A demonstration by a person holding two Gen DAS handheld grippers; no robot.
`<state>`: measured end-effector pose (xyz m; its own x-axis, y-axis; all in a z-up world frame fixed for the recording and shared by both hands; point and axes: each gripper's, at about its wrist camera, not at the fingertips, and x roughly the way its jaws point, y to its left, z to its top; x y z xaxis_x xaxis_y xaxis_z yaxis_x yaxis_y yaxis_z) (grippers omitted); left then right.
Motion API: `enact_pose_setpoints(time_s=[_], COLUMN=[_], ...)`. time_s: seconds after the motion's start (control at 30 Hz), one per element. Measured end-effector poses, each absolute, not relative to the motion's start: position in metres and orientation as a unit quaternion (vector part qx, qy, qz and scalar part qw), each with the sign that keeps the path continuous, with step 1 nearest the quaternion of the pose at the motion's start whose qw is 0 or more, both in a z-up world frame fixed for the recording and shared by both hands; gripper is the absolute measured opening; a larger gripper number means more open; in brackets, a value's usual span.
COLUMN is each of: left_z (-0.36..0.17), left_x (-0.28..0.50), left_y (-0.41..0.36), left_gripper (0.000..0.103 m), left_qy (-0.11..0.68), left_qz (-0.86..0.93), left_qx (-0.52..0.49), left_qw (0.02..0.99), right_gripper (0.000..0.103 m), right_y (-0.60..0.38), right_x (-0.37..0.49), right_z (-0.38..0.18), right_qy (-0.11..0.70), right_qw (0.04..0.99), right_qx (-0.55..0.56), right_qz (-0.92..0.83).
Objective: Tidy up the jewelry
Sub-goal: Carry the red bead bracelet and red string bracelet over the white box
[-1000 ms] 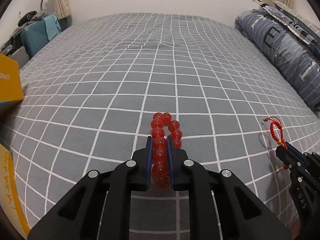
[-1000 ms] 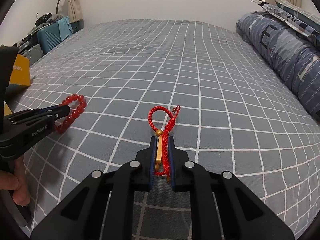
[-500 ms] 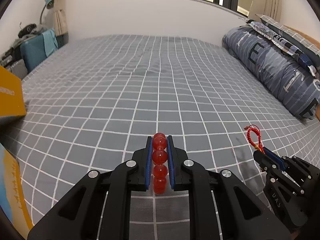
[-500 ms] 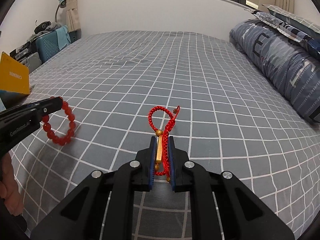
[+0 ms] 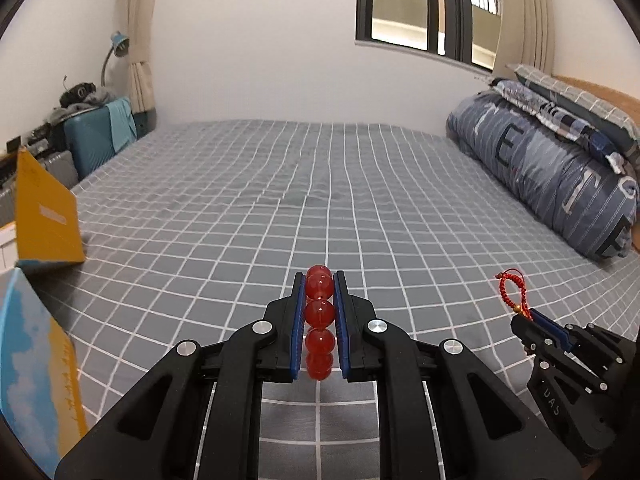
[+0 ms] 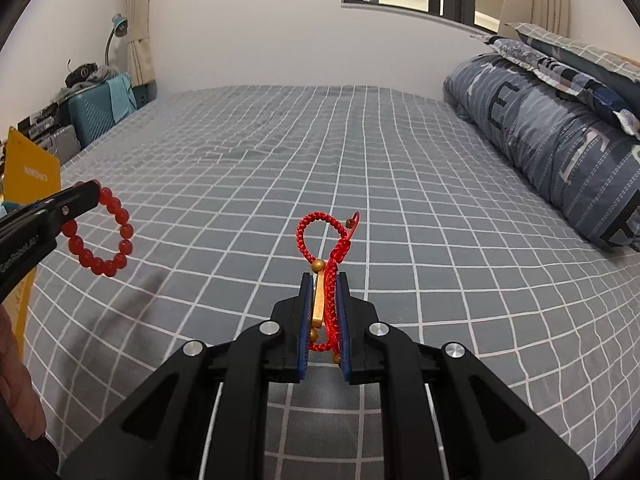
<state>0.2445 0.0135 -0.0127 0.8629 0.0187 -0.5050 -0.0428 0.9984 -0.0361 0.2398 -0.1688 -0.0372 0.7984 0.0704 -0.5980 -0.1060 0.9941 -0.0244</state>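
Observation:
My left gripper (image 5: 319, 280) is shut on a red bead bracelet (image 5: 319, 314), whose beads line up between the blue pads. From the right wrist view that bracelet (image 6: 102, 236) hangs as a ring off the left gripper (image 6: 94, 192), clear above the bed. A red braided cord bracelet (image 6: 326, 240) with small gold beads and a gold bar is clamped in my right gripper (image 6: 323, 280), its loop sticking out forward. In the left wrist view the right gripper (image 5: 530, 316) shows at the lower right with the cord bracelet (image 5: 510, 290) at its tip.
A bed with a grey checked sheet (image 5: 320, 184) fills both views. A yellow box with its lid raised (image 5: 44, 216) stands at the left, a blue and yellow panel (image 5: 36, 380) nearer. A rolled blue duvet and pillows (image 5: 560, 168) lie along the right. A teal suitcase (image 5: 96, 136) stands beyond the bed.
Both grippers have risen off the sheet with their bracelets and tilted up, so the wall and window now show. The bead bracelet now hangs free in the air.

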Motion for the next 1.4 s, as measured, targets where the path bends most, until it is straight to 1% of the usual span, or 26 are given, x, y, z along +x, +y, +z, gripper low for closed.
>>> enact_pose_setpoints(time_s=[0.33,0.53,0.7,0.93,1.03,1.13,1.27,1.4], left_z=[0.017,0.054,0.092,0.120,0.125,0.122,0.107,0.086], left_x=[0.221,0.204,0.175,0.121,0.086,0.056,0.021,0.005], left_y=[0.026,0.056,0.094,0.168,0.202,0.240,0.291,0.327], left_gripper=[0.013,0.013,0.013,0.013,0.013,0.013,0.013,0.013], left_qy=[0.280,0.277,0.265,0.269,0.266,0.279,0.307,0.340], left_qz=[0.033,0.042,0.066,0.138,0.181,0.216,0.250,0.267], left_qx=[-0.028,-0.040,-0.048,-0.049,-0.035,-0.043,-0.070,-0.094], left_qw=[0.959,0.959,0.961,0.952,0.946,0.935,0.916,0.897], right_gripper=[0.011,0.011,0.011,0.011,0.011,0.011,0.011,0.011], right_y=[-0.151,-0.127,-0.085,0.010,0.054,0.098,0.154,0.200], right_x=[0.227,0.213,0.201,0.165,0.146,0.126,0.103,0.092], right_z=[-0.015,0.021,0.054,0.081,0.086,0.086,0.078,0.060], right_qy=[0.303,0.287,0.286,0.284,0.287,0.293,0.316,0.347], right_qw=[0.950,0.954,0.951,0.936,0.925,0.913,0.891,0.872], right_qx=[-0.034,-0.019,-0.018,-0.045,-0.055,-0.070,-0.092,-0.133], right_qz=[0.065,0.082,0.119,0.202,0.242,0.276,0.312,0.319])
